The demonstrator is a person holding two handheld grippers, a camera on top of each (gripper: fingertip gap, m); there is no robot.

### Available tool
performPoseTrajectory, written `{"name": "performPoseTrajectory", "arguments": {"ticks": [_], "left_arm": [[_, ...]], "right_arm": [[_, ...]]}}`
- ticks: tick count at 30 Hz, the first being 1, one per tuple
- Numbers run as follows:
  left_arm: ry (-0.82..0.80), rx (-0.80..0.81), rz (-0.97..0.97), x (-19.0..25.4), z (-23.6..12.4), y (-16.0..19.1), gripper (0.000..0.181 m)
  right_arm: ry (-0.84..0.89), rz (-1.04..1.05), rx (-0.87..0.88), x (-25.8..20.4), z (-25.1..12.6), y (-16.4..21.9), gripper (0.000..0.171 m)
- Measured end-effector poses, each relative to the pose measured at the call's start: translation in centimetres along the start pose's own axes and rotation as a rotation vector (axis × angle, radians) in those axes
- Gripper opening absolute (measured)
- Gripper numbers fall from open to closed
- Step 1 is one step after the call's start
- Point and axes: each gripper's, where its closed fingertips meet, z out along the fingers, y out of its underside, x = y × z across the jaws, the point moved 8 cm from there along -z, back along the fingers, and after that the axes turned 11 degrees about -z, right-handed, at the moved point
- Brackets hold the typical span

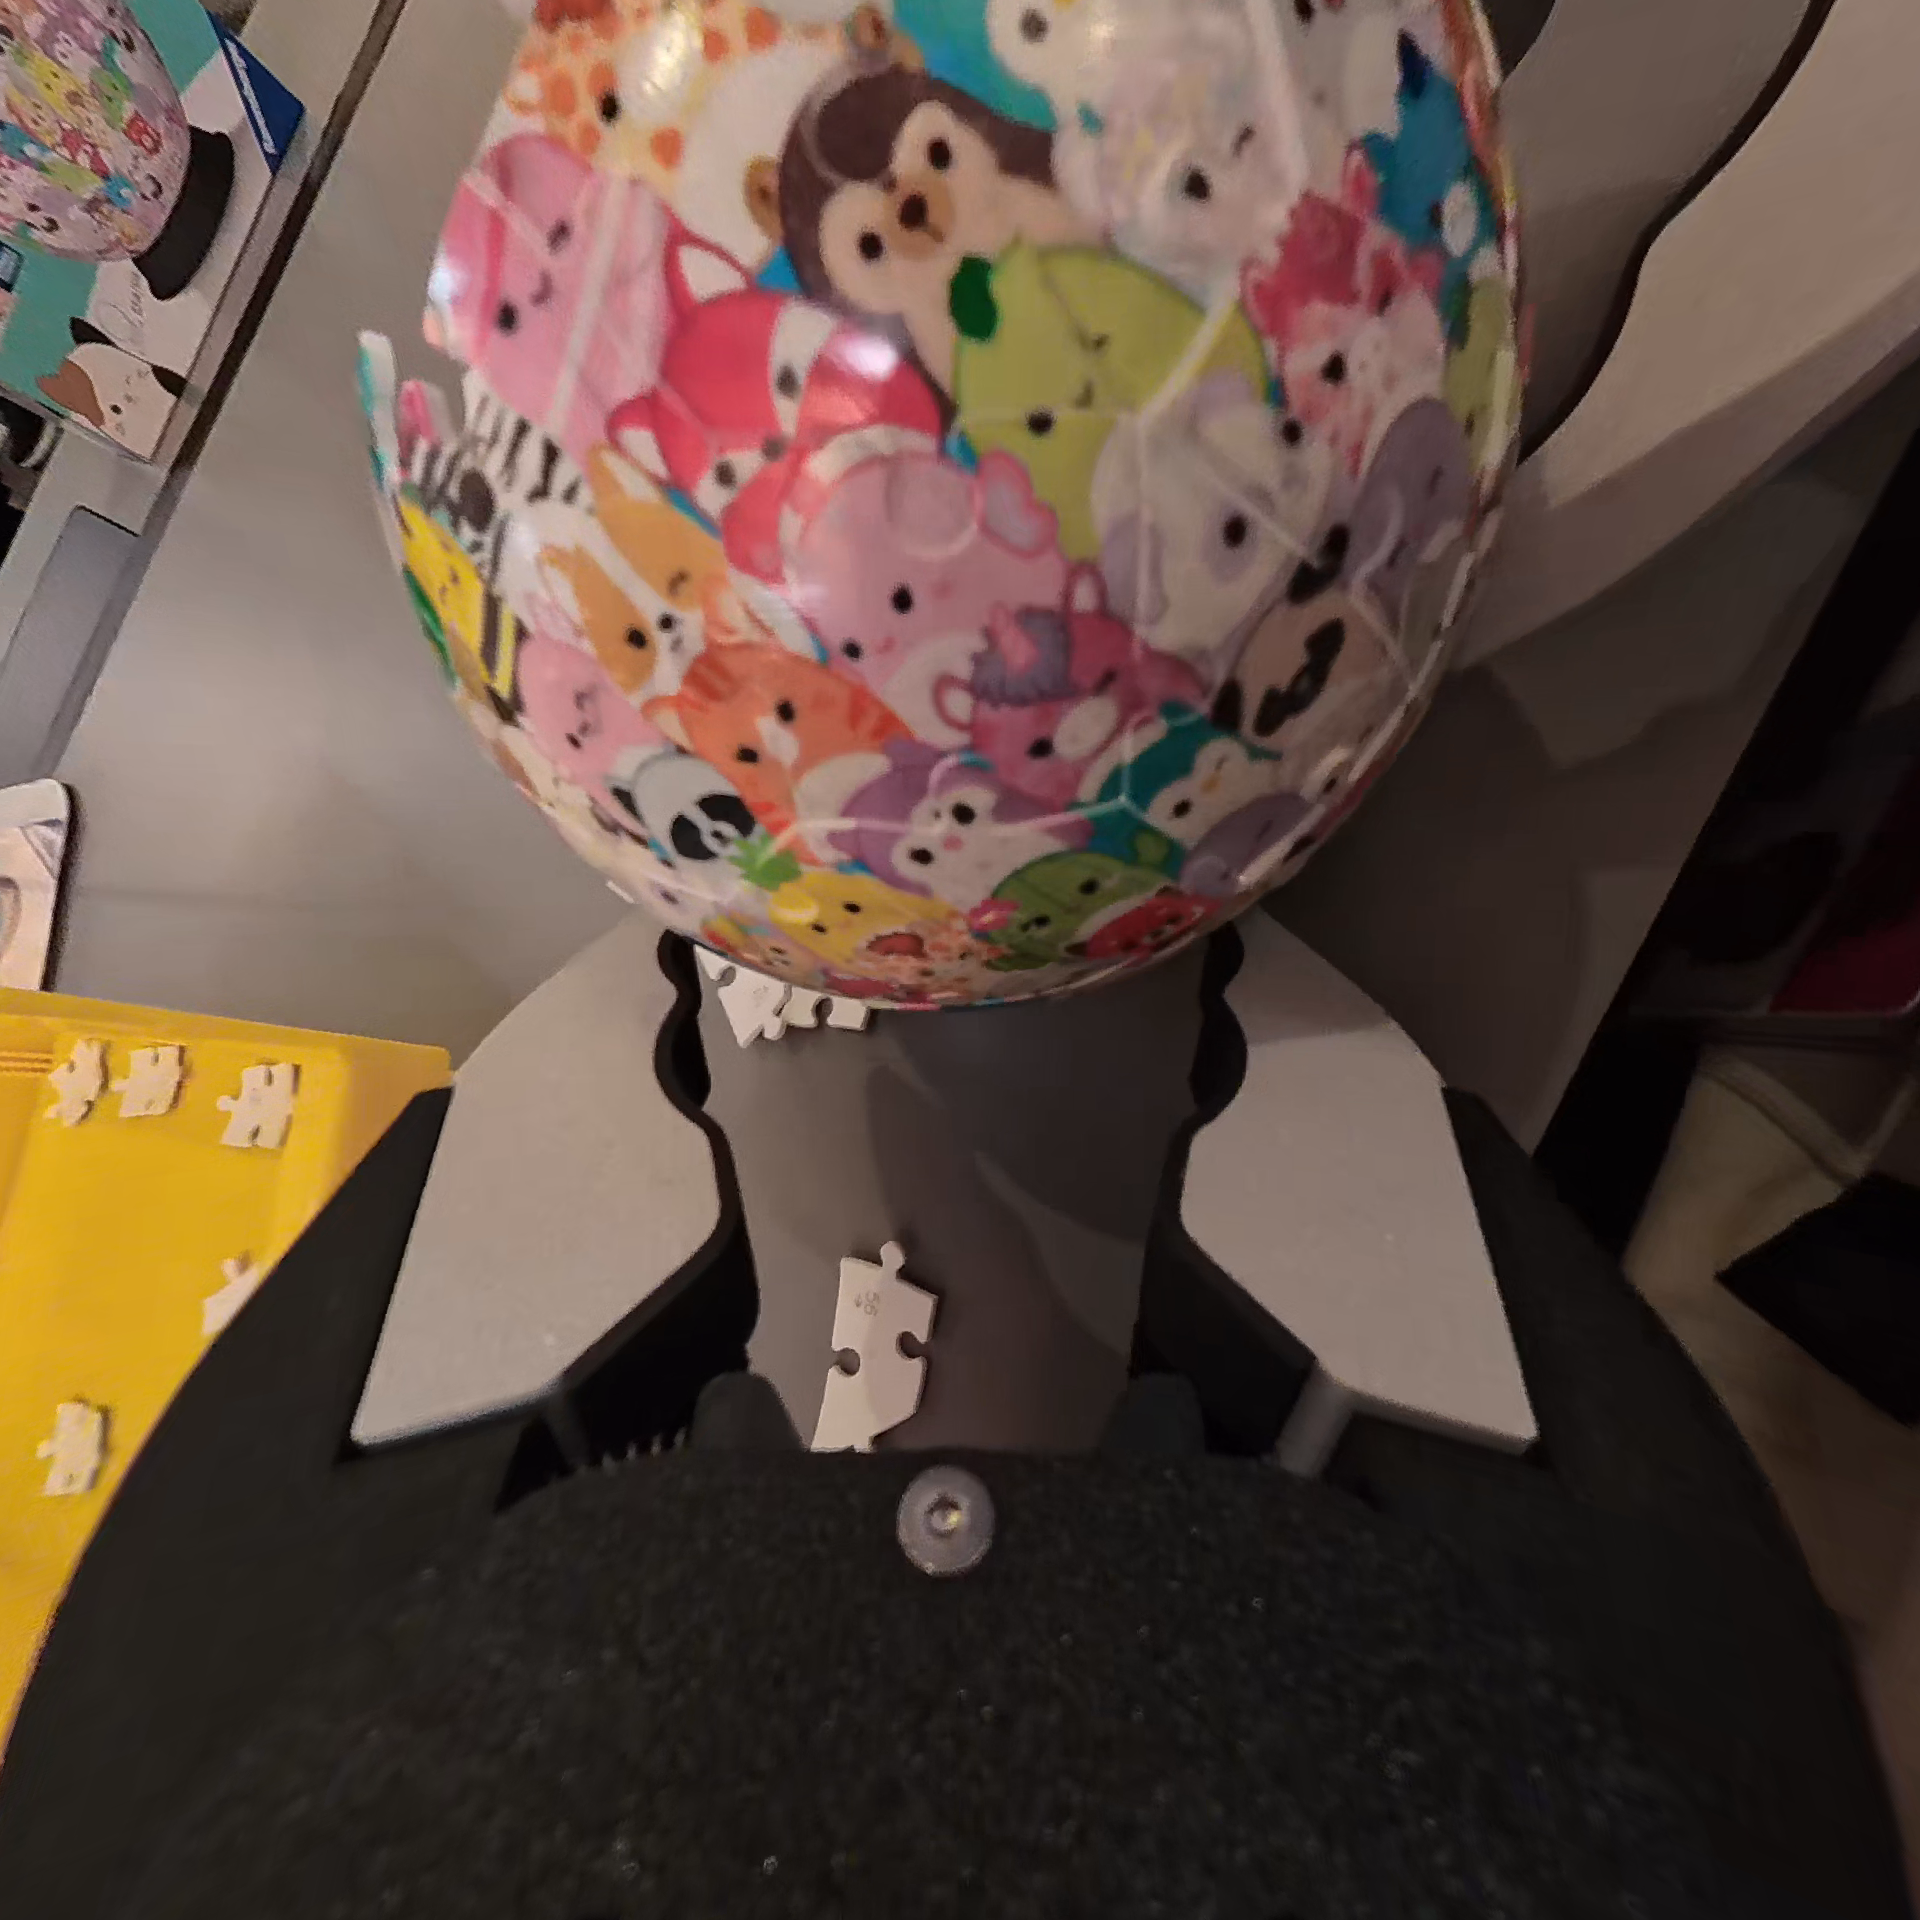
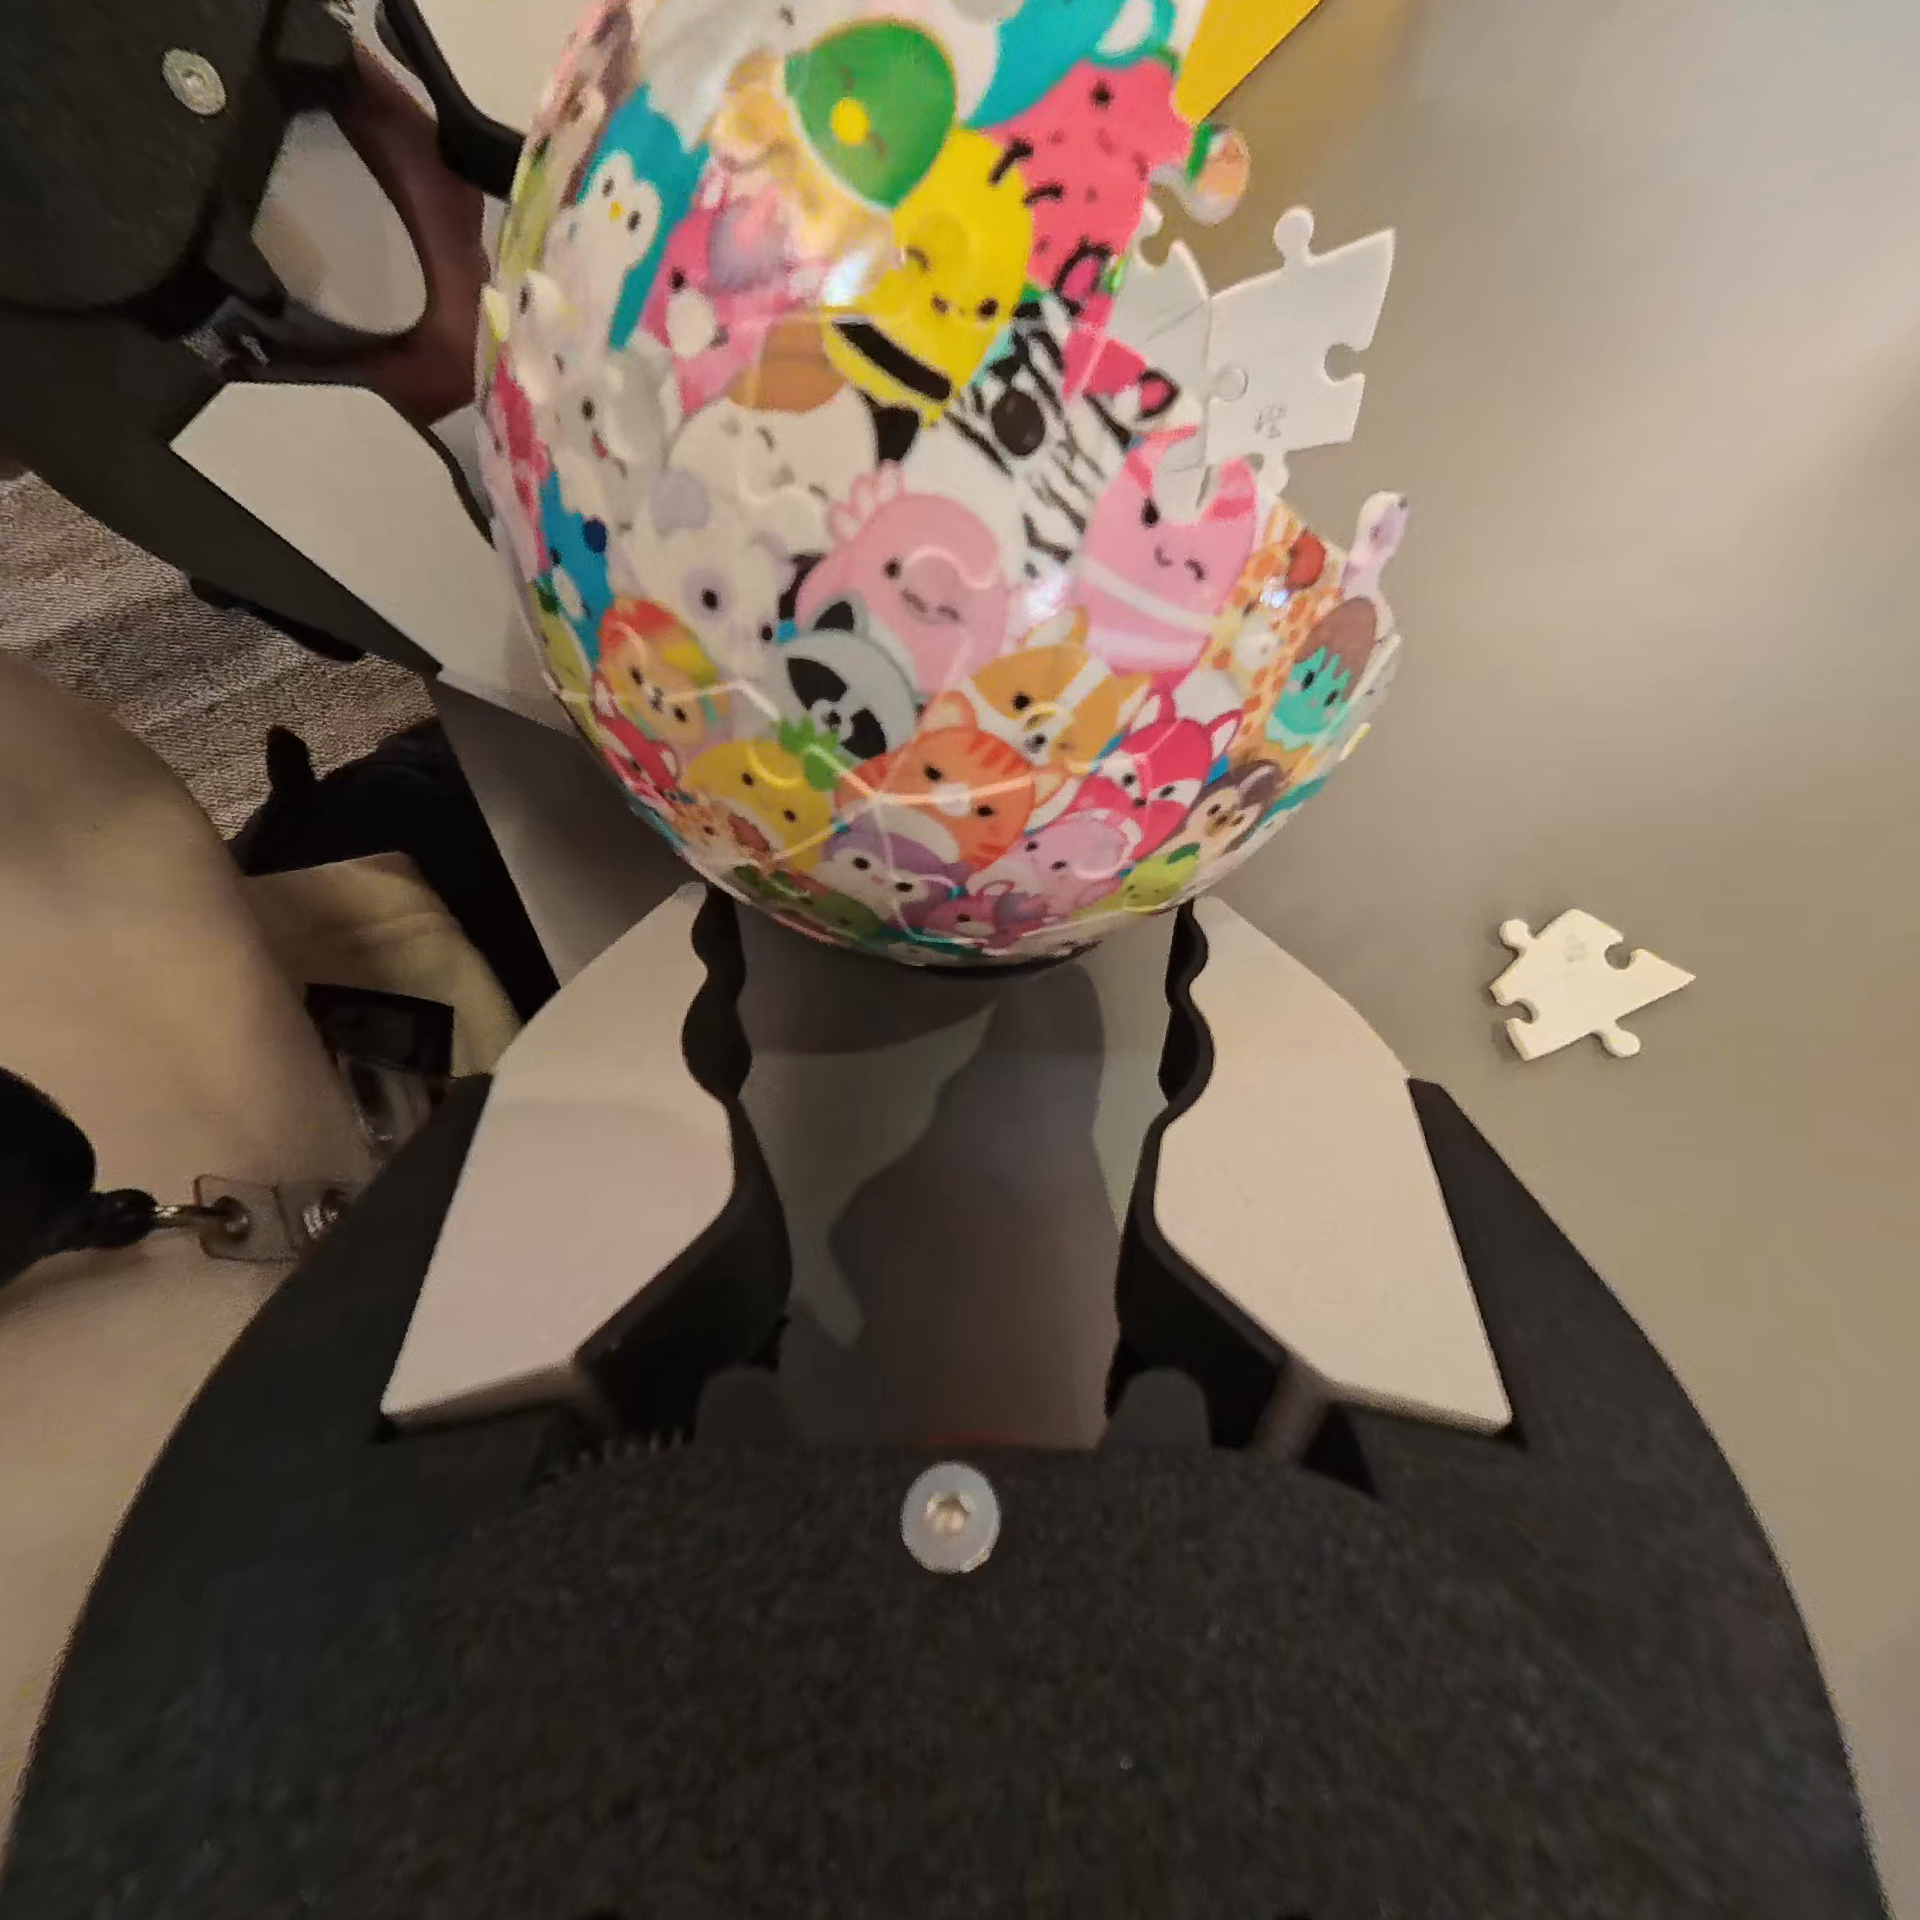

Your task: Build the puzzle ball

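The puzzle ball [image 1: 966, 499] stands on the grey table [image 1: 260, 727], nearly whole, its printed shell of cartoon animals closed on the side the left wrist view faces. Only the right wrist view shows the gap [image 2: 1247, 343] — a ragged edge near the top where white undersides of fitted pieces stick up. Both the left gripper [image 1: 951, 997] and the right gripper [image 2: 951, 956] have their fingers spread apart and empty, tips just at the foot of the ball, one on each side. A loose piece [image 1: 873, 1345] lies face down between the left fingers; another loose piece [image 2: 1584, 982] lies on the table to the right of the ball. The left view alone shows a yellow tray [image 1: 156, 1247] with more white pieces, and the puzzle box [image 1: 125, 208] further back. The likely risk is that a push from either gripper rolls the ball or buckles the unsupported edge pieces, since nothing visibly braces the shell.
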Motion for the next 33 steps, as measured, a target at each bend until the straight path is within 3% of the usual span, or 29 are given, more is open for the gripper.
{"name": "performPoseTrajectory", "arguments": {"ticks": [11,27,33], "left_arm": [[0.172,-0.136,-0.174,0.9,-1.9,-1.2,0.096],[0.372,-0.357,-0.38,2.2,-1.5,-1.9,0.103],[0.45,-0.421,-0.419,1.9,-1.3,-2.0,0.101]], "right_arm": [[-0.192,0.112,-0.068,0.5,-3.1,-3.0,0.078],[-0.488,0.335,-0.199,3.0,-3.1,-2.8,0.08],[-0.571,0.288,-0.314,4.6,-2.4,-3.8,0.081]]}}
